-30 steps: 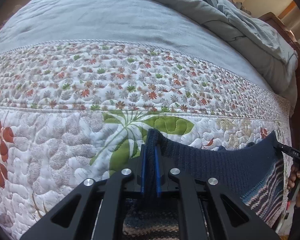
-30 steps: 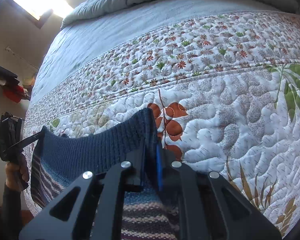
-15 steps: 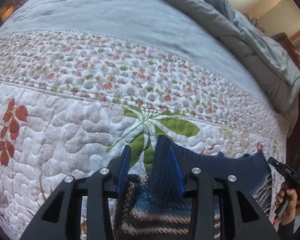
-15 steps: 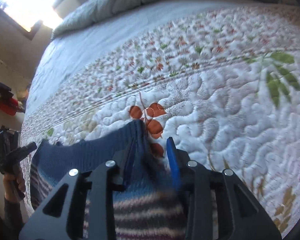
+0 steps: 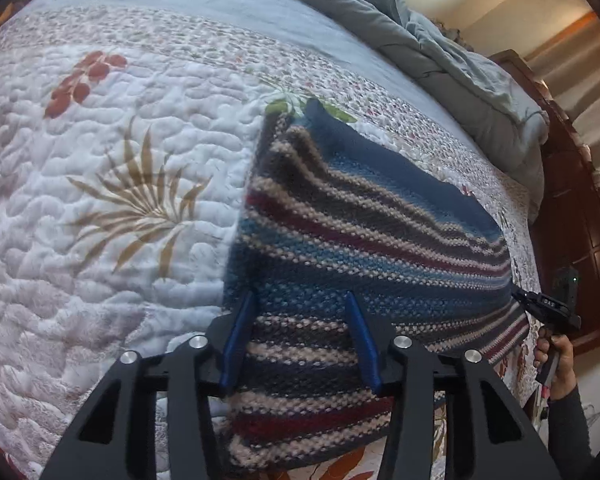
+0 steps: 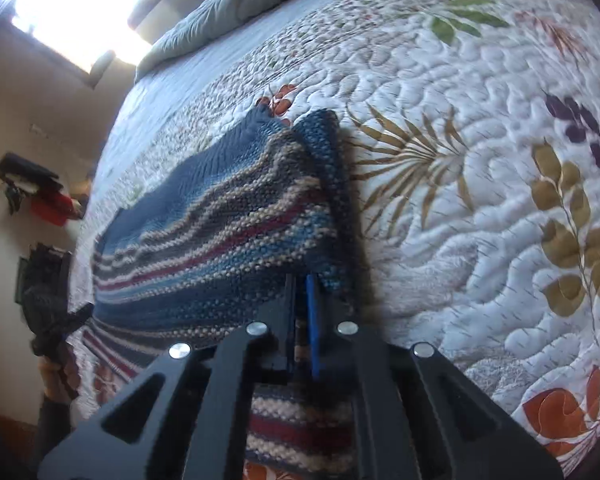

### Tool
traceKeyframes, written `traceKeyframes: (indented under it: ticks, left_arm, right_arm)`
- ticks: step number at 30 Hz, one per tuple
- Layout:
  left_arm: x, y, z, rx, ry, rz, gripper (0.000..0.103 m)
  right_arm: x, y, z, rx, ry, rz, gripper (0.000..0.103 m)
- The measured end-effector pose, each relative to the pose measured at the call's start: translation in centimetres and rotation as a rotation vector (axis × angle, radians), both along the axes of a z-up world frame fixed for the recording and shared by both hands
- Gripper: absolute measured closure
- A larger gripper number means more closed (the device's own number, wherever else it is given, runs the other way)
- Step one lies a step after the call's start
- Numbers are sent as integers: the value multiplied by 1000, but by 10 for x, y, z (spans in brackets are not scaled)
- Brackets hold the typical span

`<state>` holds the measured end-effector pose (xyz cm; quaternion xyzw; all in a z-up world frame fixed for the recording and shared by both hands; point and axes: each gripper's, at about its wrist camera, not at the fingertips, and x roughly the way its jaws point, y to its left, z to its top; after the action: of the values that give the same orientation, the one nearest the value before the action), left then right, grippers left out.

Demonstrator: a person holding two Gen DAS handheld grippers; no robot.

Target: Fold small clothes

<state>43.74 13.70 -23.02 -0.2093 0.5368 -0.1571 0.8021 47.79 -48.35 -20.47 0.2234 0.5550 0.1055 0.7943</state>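
Sweater (image 5: 364, 240), striped knit, near edge cut off; under spread left gripper (image 5: 300, 340); corner pinched in right gripper (image 6: 302, 320).

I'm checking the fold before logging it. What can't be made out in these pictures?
- Right gripper hold: in the right wrist view the jaws are nearly together, but the striped knit covers the tips, so a pinch is unconfirmed.
- Knit's near edge: in both views it is under the gripper bodies and cut off by the bottom edge.
- Garment type: it is folded, and no sleeves or neckline show.
- Knit's left edge: blurred in the left wrist view, beside the open left gripper.
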Motion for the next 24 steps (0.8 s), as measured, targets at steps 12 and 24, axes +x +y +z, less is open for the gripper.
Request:
traceKeyframes:
  ticks: [12, 24]
  left_arm:
    - [-80, 1, 11, 1, -26, -41, 49]
    - [-108, -20, 76, 313, -204, -15, 17]
  right_arm:
    - [-77, 17, 18, -39, -32, 49, 87]
    - [-135, 145, 65, -302, -258, 301, 69]
